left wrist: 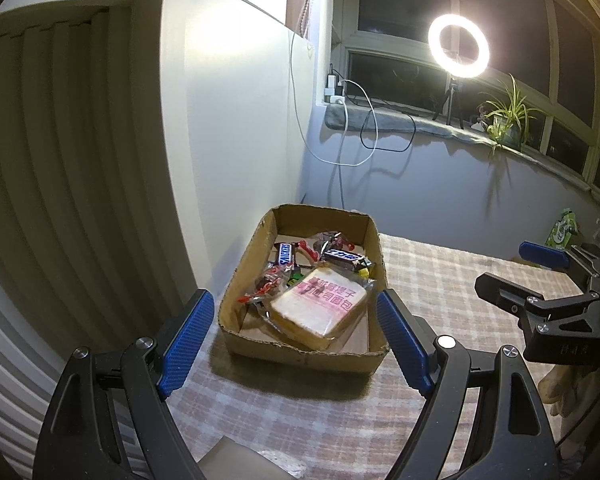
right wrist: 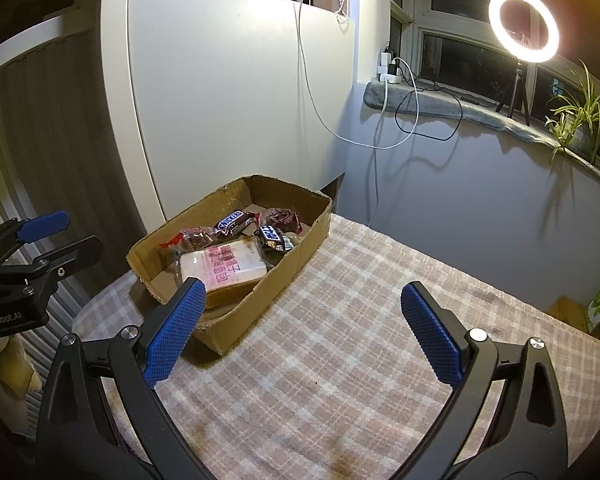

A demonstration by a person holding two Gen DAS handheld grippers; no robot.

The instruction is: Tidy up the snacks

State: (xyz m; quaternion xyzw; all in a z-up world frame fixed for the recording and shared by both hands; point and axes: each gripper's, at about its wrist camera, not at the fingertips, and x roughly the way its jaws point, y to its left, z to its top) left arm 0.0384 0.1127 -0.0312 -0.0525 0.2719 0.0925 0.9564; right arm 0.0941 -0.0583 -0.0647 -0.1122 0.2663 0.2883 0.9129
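Box (left wrist: 374,248): cardboard, on checked cloth (right wrist: 340,320), holding bread pack (left wrist: 320,308), Snickers bars (left wrist: 286,255), red-wrapped sweets (left wrist: 268,284). Left gripper (left wrist: 300,336): spread, empty, straddling box's near end. Right gripper (right wrist: 304,328): spread, empty, over bare cloth beside box.

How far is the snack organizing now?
Done: bread pack and Snickers bars lie in the cardboard box. In hand: nothing; left gripper and right gripper are open. Left: perhaps the green package at the table edge.
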